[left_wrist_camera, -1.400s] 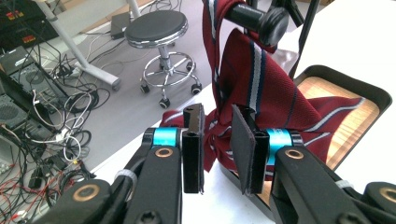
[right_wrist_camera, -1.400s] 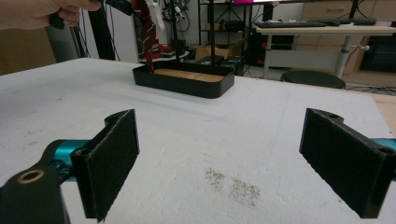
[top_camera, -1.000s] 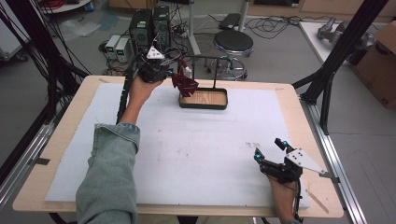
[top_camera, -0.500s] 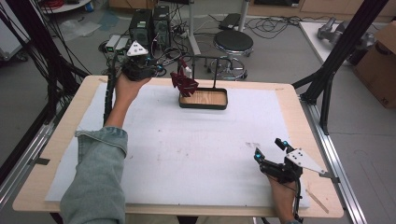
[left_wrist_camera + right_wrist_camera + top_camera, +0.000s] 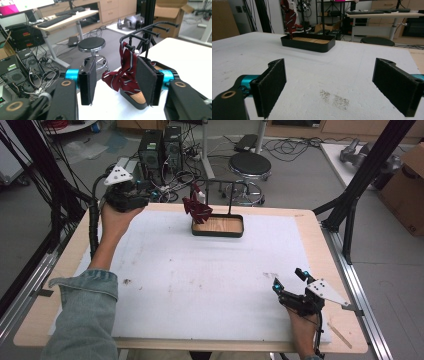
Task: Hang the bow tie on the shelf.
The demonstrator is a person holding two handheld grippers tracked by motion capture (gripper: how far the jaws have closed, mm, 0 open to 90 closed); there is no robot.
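Your work surface is a wooden table [image 5: 310,227] with pale raised edges, covered almost entirely by a white foam mat [image 5: 200,280]. The mat carries a few grey smudges, one patch showing just ahead of your right gripper's jaws in the right gripper view.

At the far middle of the mat stands a black rack [image 5: 220,202] on a shallow black tray with a wooden floor [image 5: 218,225]. A dark red striped necktie [image 5: 196,207] hangs from the rack's left end, its folds bunched at the tray's left edge. In the left gripper view the tie drapes from a peg of the rack and its lower loop sits at the tray's rim.

Your left gripper [image 5: 148,194] is at the far left corner of the table, near the rack but apart from it; its jaws stand apart with nothing between them, and the tie shows beyond the gap. Your right gripper [image 5: 289,280] rests on the near right part of the mat, jaws spread wide and empty, pointing toward the tray.

Beyond the table: grey floor, a black round stool [image 5: 249,166], computer towers [image 5: 160,147] with tangled cables, a cardboard box [image 5: 406,187] at right, desks with keyboards further off.
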